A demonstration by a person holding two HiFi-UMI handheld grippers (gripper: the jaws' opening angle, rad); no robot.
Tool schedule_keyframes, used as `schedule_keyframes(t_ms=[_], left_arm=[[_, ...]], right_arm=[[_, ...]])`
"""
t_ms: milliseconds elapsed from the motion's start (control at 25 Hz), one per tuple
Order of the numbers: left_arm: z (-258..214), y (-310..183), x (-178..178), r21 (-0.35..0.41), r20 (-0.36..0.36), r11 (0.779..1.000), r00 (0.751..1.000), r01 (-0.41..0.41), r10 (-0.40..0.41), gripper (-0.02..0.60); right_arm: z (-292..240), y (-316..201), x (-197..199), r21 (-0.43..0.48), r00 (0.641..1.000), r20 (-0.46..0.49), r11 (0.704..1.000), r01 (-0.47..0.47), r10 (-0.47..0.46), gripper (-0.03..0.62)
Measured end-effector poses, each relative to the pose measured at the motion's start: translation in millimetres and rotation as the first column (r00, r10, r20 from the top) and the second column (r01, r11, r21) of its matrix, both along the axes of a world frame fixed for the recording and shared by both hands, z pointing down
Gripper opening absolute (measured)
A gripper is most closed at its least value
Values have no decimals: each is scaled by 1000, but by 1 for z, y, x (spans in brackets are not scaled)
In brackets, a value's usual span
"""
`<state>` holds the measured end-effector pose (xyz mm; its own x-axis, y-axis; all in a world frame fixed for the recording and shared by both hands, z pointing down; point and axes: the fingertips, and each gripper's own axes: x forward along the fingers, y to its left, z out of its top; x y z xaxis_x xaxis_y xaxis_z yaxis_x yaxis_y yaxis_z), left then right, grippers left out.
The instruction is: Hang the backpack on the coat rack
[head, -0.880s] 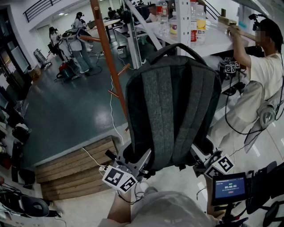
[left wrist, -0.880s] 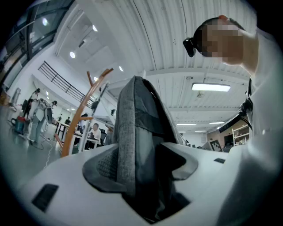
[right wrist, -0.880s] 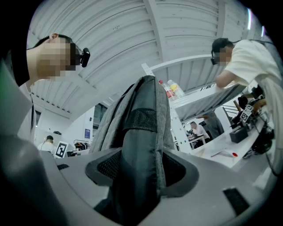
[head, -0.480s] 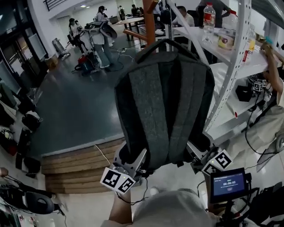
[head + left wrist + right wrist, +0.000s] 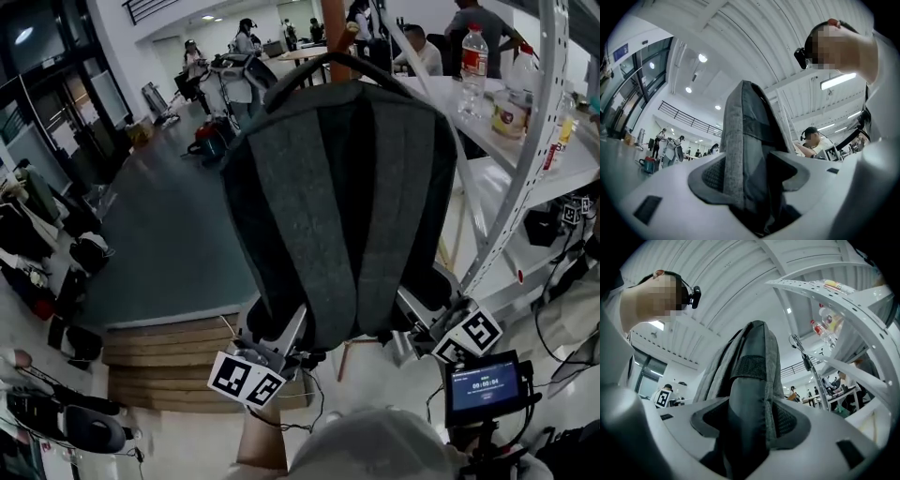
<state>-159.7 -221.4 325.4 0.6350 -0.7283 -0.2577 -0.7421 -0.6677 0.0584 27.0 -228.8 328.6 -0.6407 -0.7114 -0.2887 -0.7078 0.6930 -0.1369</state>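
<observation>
Holding: the person has the backpack (image 5: 342, 206) raised upright by its two bottom corners.
Left gripper (image 5: 281, 337): jaws clamped on the pack's lower left edge.
Right gripper (image 5: 414, 323): jaws clamped on its lower right edge.
Backpack: its top is in front of the rack pole.
Rack (image 5: 333, 21): brown pole, just behind the pack.
Shelf (image 5: 525, 159): white, at right, with bottles (image 5: 475, 56) on it.

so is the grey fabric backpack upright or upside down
Upright: the grey fabric backpack has its black handle on top; left gripper and right gripper hold its base.
</observation>
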Motion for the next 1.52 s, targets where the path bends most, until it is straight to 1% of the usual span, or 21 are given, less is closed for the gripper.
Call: schedule_keyframes(t_ms=[80,160,320,480,720,1000,1320,1440,1520], left_arm=[[-15,-12,5,32,3,999,1000,-1,1,270],[-28,-27,8,48,2,999,1000,-6,6,270],[-42,-51,11,48,2,998,1000,-29,29,270],[-46,-58,14,34,7,998,999,-53,53,270],[-45,-70,18,0,-6,997,997,-83,83,270],[-44,-76,18,-43,-19,994,995,-102,102,270],[-22,-87,15,-138,-27,986,995,-94,91,270],[-13,-93,14,-141,-29,987,997,-78,75,270],[-7,-96,15,-124,-25,990,998,-60,58,270]], right_arm=[[-14,-12,5,30,1000,3,1000,3,-3,264],[-27,-26,9,48,1000,3,999,0,0,264],[-51,-47,16,116,999,33,992,-42,39,264],[-47,-49,16,56,999,23,997,-44,43,264],[-47,-57,23,21,998,18,997,-68,68,264],[-46,-62,24,-20,998,16,998,-55,55,264],[-25,-73,21,-110,999,11,993,-47,49,264],[-17,-78,21,-109,998,-4,992,-59,59,264],[-11,-82,23,-95,997,-10,993,-71,71,264]])
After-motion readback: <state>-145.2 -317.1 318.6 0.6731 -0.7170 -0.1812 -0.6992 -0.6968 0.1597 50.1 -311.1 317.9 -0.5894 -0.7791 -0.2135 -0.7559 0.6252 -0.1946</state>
